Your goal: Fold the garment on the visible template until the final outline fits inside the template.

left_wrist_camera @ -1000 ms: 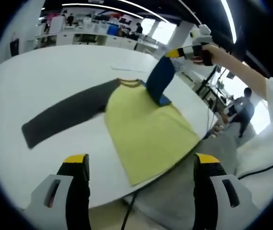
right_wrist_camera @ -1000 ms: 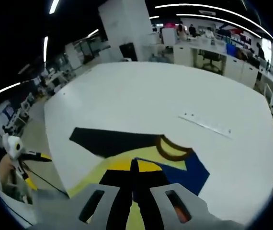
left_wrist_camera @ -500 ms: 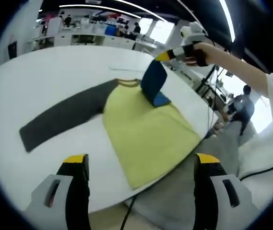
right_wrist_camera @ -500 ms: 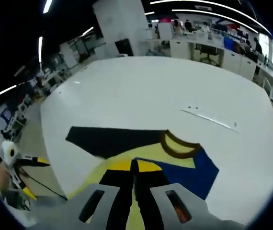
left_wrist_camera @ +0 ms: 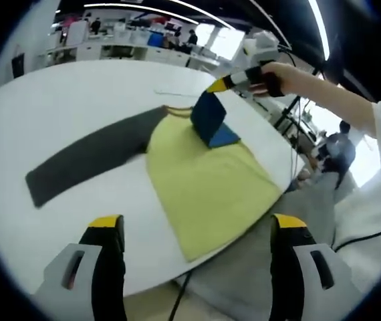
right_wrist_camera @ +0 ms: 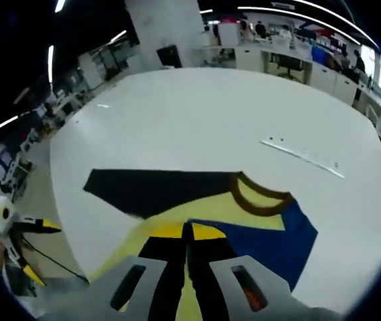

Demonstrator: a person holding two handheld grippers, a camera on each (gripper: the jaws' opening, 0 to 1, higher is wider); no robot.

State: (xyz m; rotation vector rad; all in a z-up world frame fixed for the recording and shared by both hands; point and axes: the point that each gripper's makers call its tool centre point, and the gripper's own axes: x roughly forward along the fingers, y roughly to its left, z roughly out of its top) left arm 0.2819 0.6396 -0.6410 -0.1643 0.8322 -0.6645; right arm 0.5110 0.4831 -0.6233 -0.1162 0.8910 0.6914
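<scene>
Two yellow-tipped jaws of the left gripper (left_wrist_camera: 197, 231) rising wide apart at the bottom of the left gripper view, holding nothing, hovering off the near edge of the white table (left_wrist_camera: 57, 100). Beyond them the garment (left_wrist_camera: 204, 184) lying flat: yellow body toward the near-right edge, partly hanging over it, dark sleeve (left_wrist_camera: 87, 157) stretched long toward the left. Further back the right gripper (left_wrist_camera: 234, 80), held by a hand (left_wrist_camera: 271, 77), lifting the blue sleeve (left_wrist_camera: 209, 120) up off the cloth near the brown collar.

Seen from the right gripper view, jaws of the right gripper (right_wrist_camera: 187, 234) pressed together on the blue sleeve (right_wrist_camera: 271, 234). Dark sleeve (right_wrist_camera: 157, 190) running long to the left, collar (right_wrist_camera: 261, 197) pointing away. Thin pale strip (right_wrist_camera: 301, 157) lying further on the table (right_wrist_camera: 197, 114), well apart from the garment (right_wrist_camera: 207, 214). Left gripper (right_wrist_camera: 17, 231) at the far left edge.
</scene>
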